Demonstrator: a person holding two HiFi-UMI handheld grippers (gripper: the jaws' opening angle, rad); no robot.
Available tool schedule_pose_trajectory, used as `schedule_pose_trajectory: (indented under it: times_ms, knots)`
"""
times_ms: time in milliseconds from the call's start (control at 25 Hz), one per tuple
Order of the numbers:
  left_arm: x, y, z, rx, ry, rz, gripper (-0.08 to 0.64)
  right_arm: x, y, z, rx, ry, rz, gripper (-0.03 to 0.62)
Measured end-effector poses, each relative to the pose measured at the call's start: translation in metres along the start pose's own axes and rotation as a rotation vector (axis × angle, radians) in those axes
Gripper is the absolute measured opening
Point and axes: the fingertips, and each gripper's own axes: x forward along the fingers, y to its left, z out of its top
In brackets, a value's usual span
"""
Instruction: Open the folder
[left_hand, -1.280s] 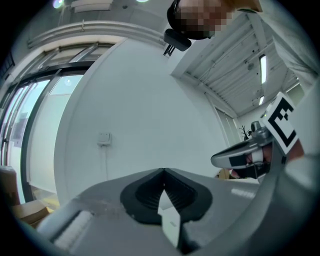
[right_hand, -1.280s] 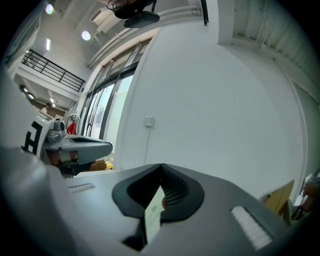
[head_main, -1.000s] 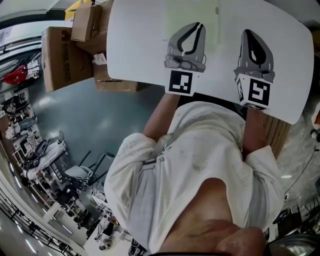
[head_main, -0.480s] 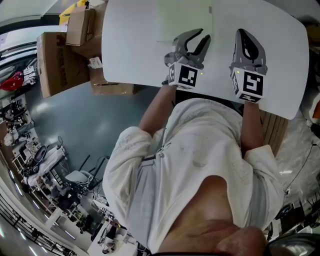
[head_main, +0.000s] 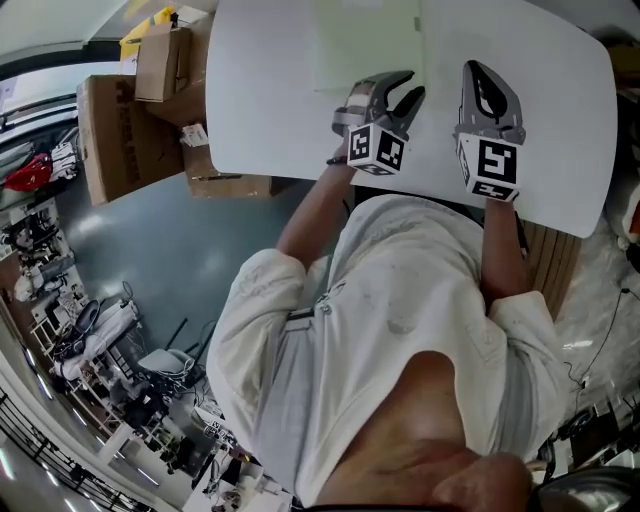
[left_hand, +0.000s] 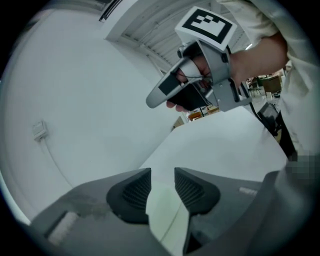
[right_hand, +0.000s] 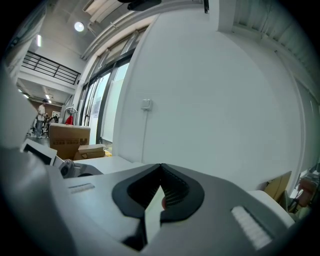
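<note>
White tabletop (head_main: 265, 95) w/ a pale green folder (head_main: 365, 45) lying flat on it, closed, at the far edge in the head view. Both claws are over the tabletop near the person's chest.

Left claw (head_main: 408, 85) is by the folder's near right corner, tips pointing at it. Its jaws are apart and have just been opening. In the left gripper view the folder (left_hand: 167, 215) shows in the gap of the claw (left_hand: 162, 172), but the pads don't press on it; can't tell if the sheet is betw. them or just under.

Right claw (head_main: 478, 72) is to the right of the folder, apart from it, over bare tabletop. Its tips are together in the right gripper view (right_hand: 160, 167), nothing clamped.

Cardboard boxes (head_main: 120, 120) stand on the floor left of the tabletop.
</note>
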Motion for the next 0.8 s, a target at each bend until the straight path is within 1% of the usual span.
schedule_pose_trajectory:
  times_ms: [280, 520, 640, 800]
  knots:
    - [0.015, -0.020, -0.018, 0.113, 0.075, -0.103, 0.160, 0.007, 0.000, -0.008, 0.009, 0.008, -0.001, 0.002]
    - [0.026, -0.038, -0.042, 0.289, 0.169, -0.187, 0.174, 0.013, 0.007, -0.017, 0.013, 0.015, 0.006, 0.002]
    - [0.030, -0.039, -0.050, 0.365, 0.199, -0.191, 0.184, 0.014, 0.012, -0.016, 0.013, 0.019, 0.013, 0.002]
    - [0.034, -0.030, -0.051, 0.381, 0.217, -0.167, 0.184, 0.015, 0.014, -0.025, 0.007, 0.038, 0.015, 0.002]
